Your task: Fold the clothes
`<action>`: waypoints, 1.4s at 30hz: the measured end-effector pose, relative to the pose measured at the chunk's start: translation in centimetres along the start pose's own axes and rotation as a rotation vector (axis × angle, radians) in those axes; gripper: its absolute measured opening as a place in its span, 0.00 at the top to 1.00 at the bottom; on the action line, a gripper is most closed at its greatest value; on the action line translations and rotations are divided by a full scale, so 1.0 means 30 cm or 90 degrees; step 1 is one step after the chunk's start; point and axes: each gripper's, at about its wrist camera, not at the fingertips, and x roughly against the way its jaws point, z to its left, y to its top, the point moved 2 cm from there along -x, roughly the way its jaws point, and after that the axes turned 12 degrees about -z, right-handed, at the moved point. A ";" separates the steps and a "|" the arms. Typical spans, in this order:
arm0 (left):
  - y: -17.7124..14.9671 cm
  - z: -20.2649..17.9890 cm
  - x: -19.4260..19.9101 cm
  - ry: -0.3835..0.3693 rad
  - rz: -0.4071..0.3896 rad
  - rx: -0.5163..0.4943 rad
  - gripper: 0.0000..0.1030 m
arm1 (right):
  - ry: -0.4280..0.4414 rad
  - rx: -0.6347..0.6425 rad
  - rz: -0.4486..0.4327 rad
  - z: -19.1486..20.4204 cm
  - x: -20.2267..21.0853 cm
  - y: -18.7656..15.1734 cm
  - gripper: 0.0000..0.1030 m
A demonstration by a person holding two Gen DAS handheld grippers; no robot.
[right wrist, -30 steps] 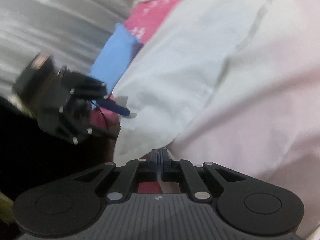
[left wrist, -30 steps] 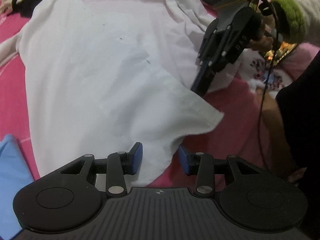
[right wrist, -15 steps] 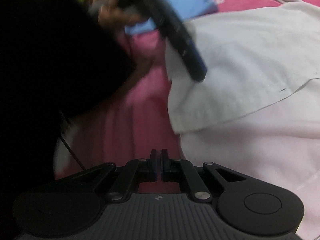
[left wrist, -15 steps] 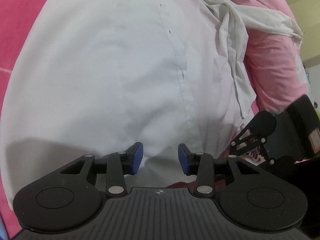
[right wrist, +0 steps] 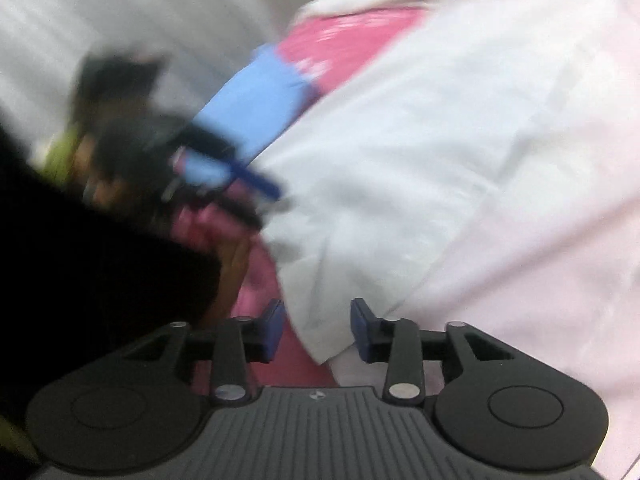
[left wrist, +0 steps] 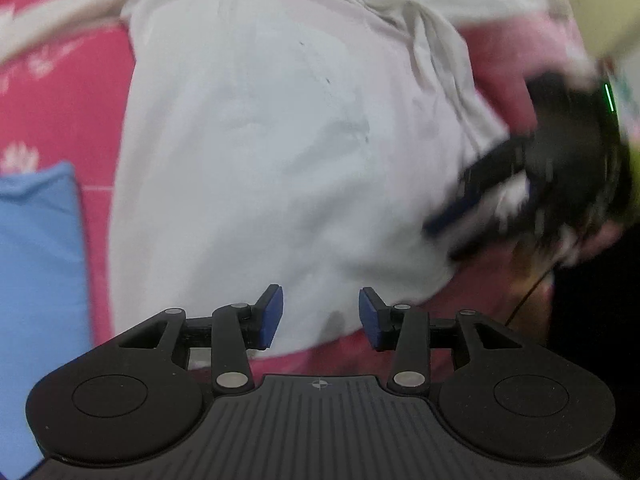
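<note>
A white shirt (left wrist: 280, 160) lies spread on the pink bed cover (left wrist: 60, 92). My left gripper (left wrist: 320, 316) hovers over the shirt's near hem. Its jaws are apart and opening a little, and the blue pads do not press the cloth. In this view my right gripper (left wrist: 460, 216) is a blur at the shirt's right edge. In the right wrist view the right gripper (right wrist: 318, 330) is opening, with a corner of the shirt (right wrist: 400, 180) between its pads but not pinched. The left gripper (right wrist: 264, 200) shows blurred at the left.
A folded light-blue cloth (left wrist: 36, 260) lies left of the shirt, and it appears again as the blue cloth (right wrist: 256, 108) in the right wrist view. A person's dark clothing (right wrist: 80, 280) fills the lower left there. A grey surface lies beyond the bed.
The right gripper was shut on the shirt's edge a second ago and now stands open over a shirt corner. Both hands moved, and both views have swung across the shirt.
</note>
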 end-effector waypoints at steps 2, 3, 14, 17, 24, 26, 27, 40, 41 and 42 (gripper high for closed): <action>-0.023 -0.043 -0.005 0.014 0.010 -0.080 0.60 | -0.015 -0.046 -0.015 -0.030 0.011 0.005 0.60; -0.034 -0.063 -0.010 0.018 0.014 -0.112 0.60 | -0.029 -0.058 -0.014 -0.044 0.008 0.018 0.60; -0.043 0.113 0.123 0.165 -0.055 0.062 0.59 | -0.065 -0.180 0.006 -0.096 -0.047 -0.010 0.75; -0.044 0.177 0.126 0.204 -0.047 0.114 0.57 | -0.060 -0.202 -0.001 -0.100 -0.040 -0.004 0.93; -0.044 0.224 0.050 0.247 0.005 0.123 0.57 | -0.041 -0.212 -0.072 -0.075 -0.015 0.075 0.99; -0.039 0.223 0.048 0.249 0.005 0.121 0.57 | -0.049 -0.206 -0.089 -0.077 -0.006 0.096 0.99; -0.037 0.223 0.049 0.249 0.005 0.123 0.57 | -0.053 -0.206 -0.098 -0.081 0.001 0.104 0.99; -0.051 0.234 0.052 0.248 -0.005 0.142 0.58 | -0.116 -0.126 -0.048 -0.061 0.033 -0.002 0.99; -0.052 0.232 0.051 0.248 -0.006 0.140 0.60 | -0.120 -0.123 -0.047 -0.059 0.030 -0.010 0.99; -0.053 0.229 0.049 0.251 -0.007 0.136 0.64 | -0.122 -0.123 -0.047 -0.059 0.029 -0.015 0.99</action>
